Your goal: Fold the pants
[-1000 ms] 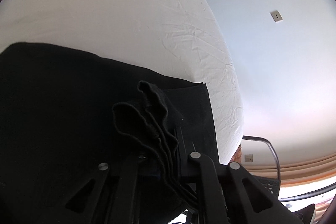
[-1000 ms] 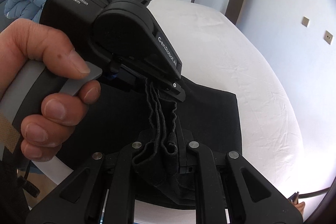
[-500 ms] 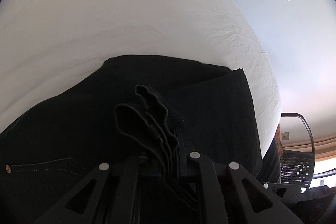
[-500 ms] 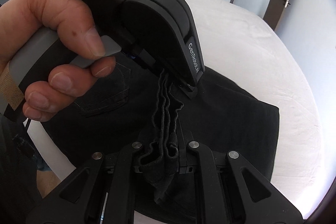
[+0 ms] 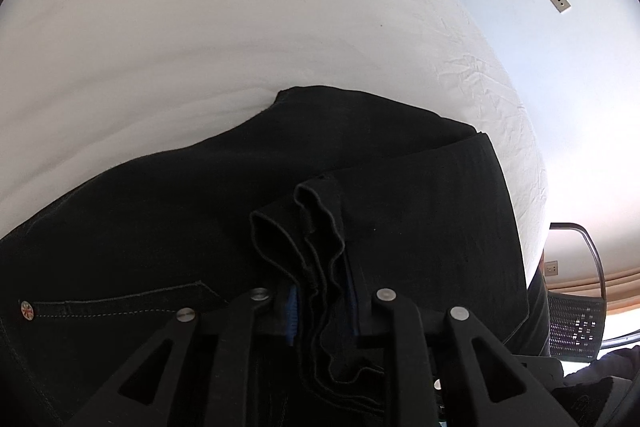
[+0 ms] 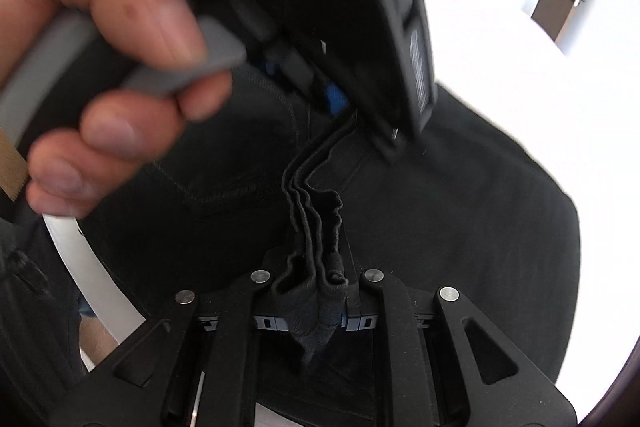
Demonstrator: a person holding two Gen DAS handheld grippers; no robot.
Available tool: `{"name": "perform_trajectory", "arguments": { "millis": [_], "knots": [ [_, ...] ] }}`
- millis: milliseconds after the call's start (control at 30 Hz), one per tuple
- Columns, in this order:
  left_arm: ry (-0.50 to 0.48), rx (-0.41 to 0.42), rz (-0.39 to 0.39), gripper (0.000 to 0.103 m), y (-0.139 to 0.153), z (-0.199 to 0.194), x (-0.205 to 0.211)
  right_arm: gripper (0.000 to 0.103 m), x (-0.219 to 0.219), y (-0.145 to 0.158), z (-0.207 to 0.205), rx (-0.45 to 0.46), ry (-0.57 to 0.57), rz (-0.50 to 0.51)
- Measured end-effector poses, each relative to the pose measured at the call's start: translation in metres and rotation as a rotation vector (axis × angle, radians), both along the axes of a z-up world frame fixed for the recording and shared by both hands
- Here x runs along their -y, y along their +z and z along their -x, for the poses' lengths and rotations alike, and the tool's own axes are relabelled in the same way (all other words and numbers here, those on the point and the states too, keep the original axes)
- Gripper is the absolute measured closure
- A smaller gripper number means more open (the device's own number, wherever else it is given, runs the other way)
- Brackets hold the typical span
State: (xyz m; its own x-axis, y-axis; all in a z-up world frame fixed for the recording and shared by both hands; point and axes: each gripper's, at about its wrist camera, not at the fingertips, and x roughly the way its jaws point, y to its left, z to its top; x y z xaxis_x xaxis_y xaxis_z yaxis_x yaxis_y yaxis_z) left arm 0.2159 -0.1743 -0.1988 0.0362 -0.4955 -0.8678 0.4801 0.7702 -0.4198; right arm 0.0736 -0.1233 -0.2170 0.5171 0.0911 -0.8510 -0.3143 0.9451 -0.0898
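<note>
Now my left gripper (image 5: 320, 311) has just been easing its jaws apart, and the stacked hem layers of the black pants (image 5: 200, 227) stand loose between them where a moment ago they were pinched tight. My right gripper (image 6: 312, 303) stays narrowly closed on its bunch of the same hem. Both hands have carried the hem forward and lower over the garment lying on the white bed (image 5: 200, 27), so I judge this fold is being laid down and released. No containers show anywhere in view.
</note>
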Motion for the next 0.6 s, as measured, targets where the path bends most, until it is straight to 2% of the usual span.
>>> {"name": "perform_trajectory", "arguments": {
  "millis": [67, 100, 133, 200, 267, 367, 400, 500, 600],
  "knots": [
    [0.030, 0.044, -0.026, 0.063, 0.005, -0.002, -0.010, 0.082, 0.002, 0.000, 0.010, 0.002, 0.016, -0.010],
    [0.046, 0.074, -0.049, 0.060, 0.009, -0.002, -0.015, 0.073, 0.005, 0.000, 0.016, -0.006, 0.026, -0.021],
    [0.066, 0.103, -0.071, 0.059, 0.014, 0.000, -0.019, 0.052, 0.007, 0.002, 0.021, -0.020, 0.036, -0.036],
    [0.109, 0.161, -0.113, 0.057, 0.024, 0.000, -0.030, 0.031, 0.017, 0.009, 0.040, -0.040, 0.052, -0.115],
    [0.152, 0.224, -0.130, 0.057, 0.039, 0.002, -0.040, 0.031, 0.030, 0.021, 0.066, -0.045, 0.069, -0.208],
    [0.167, 0.292, -0.092, 0.056, 0.057, 0.020, -0.039, 0.031, 0.071, 0.042, 0.097, -0.053, 0.074, -0.392],
    [0.160, 0.305, -0.079, 0.051, 0.059, 0.029, -0.036, 0.033, 0.087, 0.046, 0.101, -0.067, 0.054, -0.440],
    [0.119, 0.302, -0.096, 0.048, 0.044, 0.058, -0.012, 0.057, 0.164, 0.057, 0.091, -0.116, -0.079, -0.592],
    [0.093, 0.245, -0.125, 0.048, 0.016, 0.077, 0.000, 0.072, 0.243, 0.049, 0.072, -0.162, -0.217, -0.775]
  ]
}}
